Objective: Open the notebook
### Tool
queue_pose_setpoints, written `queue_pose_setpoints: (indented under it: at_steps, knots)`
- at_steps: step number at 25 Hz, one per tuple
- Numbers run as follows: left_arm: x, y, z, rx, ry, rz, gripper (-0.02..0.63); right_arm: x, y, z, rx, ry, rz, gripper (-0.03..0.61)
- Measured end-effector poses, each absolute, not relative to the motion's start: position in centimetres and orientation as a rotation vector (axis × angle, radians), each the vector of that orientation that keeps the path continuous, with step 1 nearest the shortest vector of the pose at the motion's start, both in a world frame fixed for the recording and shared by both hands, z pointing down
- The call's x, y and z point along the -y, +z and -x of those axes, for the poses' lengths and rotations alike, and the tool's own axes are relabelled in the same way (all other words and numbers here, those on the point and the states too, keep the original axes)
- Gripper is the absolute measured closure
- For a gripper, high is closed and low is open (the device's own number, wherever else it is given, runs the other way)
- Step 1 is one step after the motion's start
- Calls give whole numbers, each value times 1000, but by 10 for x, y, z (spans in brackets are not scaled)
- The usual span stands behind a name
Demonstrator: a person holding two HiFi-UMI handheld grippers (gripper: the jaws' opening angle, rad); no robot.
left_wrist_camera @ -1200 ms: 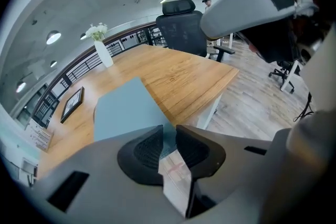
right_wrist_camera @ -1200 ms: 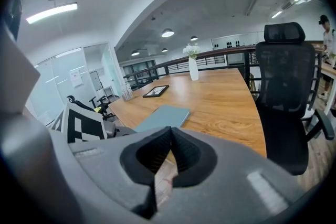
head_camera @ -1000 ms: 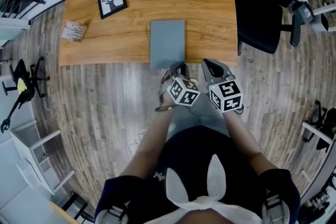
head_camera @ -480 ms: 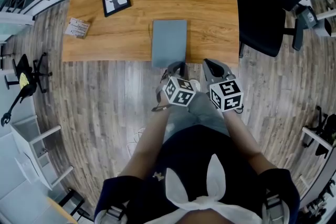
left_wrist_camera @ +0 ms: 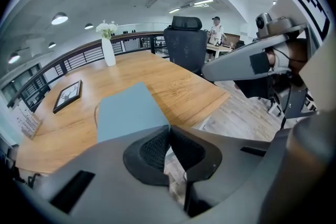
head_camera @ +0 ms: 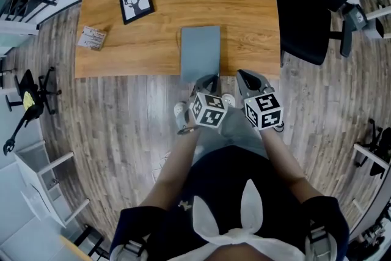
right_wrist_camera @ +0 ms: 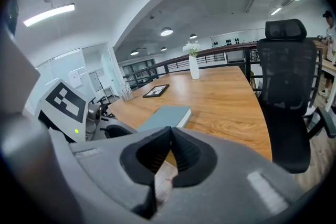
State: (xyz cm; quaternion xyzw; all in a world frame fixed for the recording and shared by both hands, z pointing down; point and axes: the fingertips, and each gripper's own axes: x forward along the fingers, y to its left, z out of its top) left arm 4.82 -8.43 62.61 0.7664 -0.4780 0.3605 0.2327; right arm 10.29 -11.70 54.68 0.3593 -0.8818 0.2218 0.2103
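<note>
**Both claws shut, notebook just ahead of the left one**

Left gripper has its jaws pressed together with nothing between them. Its own view shows the ribbed pads meeting in a single seam. Right gripper is the same, closed and empty. Both are held out over the wooden floor, short of the table, side by side and slanting downward.

The notebook lies closed and flat on the table, a grey-blue slab. Its long axis runs straight away from the person. Its near short end comes right to the table's near edge, perhaps a shade over it.

From the head view, that near short end sits directly beyond the left gripper's tips, close but not touching. The right gripper stands off to the right of the notebook's right long side, a little further away. So the left one is the nearer.

In the right gripper view a pale strip shows along that right long side. I would take it for page edges, which puts the spine on the left. If so, the cover lifts from the right, and whichever jaws go for it must first open.
</note>
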Motion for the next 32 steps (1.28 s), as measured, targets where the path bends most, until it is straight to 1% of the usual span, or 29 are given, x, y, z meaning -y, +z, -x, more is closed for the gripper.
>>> queue_pose_setpoints:
  at_steps: [32]
  knots:
    - [79,555,-4,1171,708,-2206,586,77,534,-54,2354,652,-1208,580]
